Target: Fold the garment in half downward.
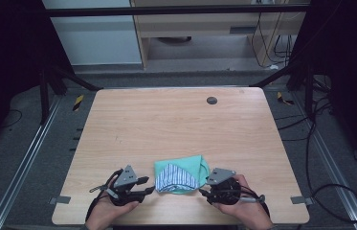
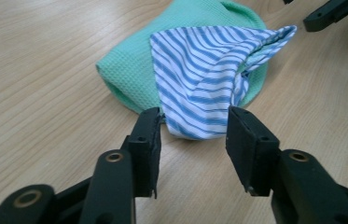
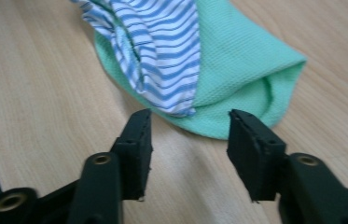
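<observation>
A folded green cloth (image 1: 188, 166) with a blue-and-white striped lining (image 1: 176, 178) lies on the wooden table (image 1: 166, 124) near its front edge. My left gripper (image 1: 148, 185) sits just left of the cloth with its jaws apart, nothing between the pads. In the left gripper view the striped cloth (image 2: 204, 79) lies just beyond my left gripper (image 2: 192, 126). My right gripper (image 1: 204, 186) is at the cloth's right edge, also open. The right gripper view has the green cloth (image 3: 237, 70) and striped part (image 3: 162, 51) just past my right gripper (image 3: 190, 126), untouched.
A small dark round insert (image 1: 211, 100) sits in the table near its far edge. Metal rails (image 1: 32, 153) run along both sides of the table, and cables (image 1: 319, 143) lie on the floor at the right.
</observation>
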### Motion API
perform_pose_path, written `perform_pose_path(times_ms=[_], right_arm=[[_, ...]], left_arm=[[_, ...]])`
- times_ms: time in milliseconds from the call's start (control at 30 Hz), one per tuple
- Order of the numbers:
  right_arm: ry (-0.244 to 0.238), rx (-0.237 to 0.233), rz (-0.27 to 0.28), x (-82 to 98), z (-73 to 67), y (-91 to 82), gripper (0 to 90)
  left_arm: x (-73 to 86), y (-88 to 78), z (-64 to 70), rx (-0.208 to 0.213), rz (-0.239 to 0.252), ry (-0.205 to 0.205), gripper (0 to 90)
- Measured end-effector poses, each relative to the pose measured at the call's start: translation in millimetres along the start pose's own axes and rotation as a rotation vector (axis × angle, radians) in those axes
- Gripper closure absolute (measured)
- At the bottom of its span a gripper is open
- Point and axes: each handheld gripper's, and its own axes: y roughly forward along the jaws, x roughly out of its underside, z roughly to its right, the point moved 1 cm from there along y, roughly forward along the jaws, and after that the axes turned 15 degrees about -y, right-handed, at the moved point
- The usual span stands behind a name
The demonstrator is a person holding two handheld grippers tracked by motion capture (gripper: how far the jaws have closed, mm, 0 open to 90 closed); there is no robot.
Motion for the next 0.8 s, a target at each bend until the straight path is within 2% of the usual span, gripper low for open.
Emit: perform_pose_path(times_ms=[100,133,267,367,433,467,533,600,800], right_arm=[[0.005,0.023,0.001,1.6,2.0,-2.8,44.1],[0.018,0.039,0.001,3.4,4.3,-4.1,38.4],[0.047,0.075,-0.011,6.9,9.4,-5.7,26.0],[0.067,0.104,-0.014,9.4,13.4,-6.4,19.6],[0.107,0.109,-0.015,10.9,17.1,-7.0,15.7],[0.107,0.109,-0.015,10.9,17.1,-7.0,15.7],[0.141,0.137,-0.008,13.5,21.8,-8.9,11.8],[0.177,0.15,-0.002,14.8,25.2,-10.2,10.0],[0.286,0.22,0.005,19.0,34.9,-16.0,7.8]], left_arm=[[-0.5,-1.4,-3.6,-0.014,0.005,-0.012,47.9],[-1.8,-3.4,-8.8,-0.03,0.009,-0.027,45.0],[-3.6,-8.6,-17.4,-0.068,0.031,-0.055,33.9],[-3.9,-10.4,-25.2,-0.09,0.03,-0.089,25.3],[-3.8,-10.9,-27.7,-0.1,0.029,-0.099,21.7],[-3.3,-11.8,-32.4,-0.132,0.023,-0.114,21.7],[-2.8,-12.7,-37.0,-0.158,0.021,-0.132,17.2],[-2.7,-14.1,-41.7,-0.173,0.027,-0.154,14.7],[-2.9,-20.0,-49.5,-0.193,0.046,-0.184,10.9]])
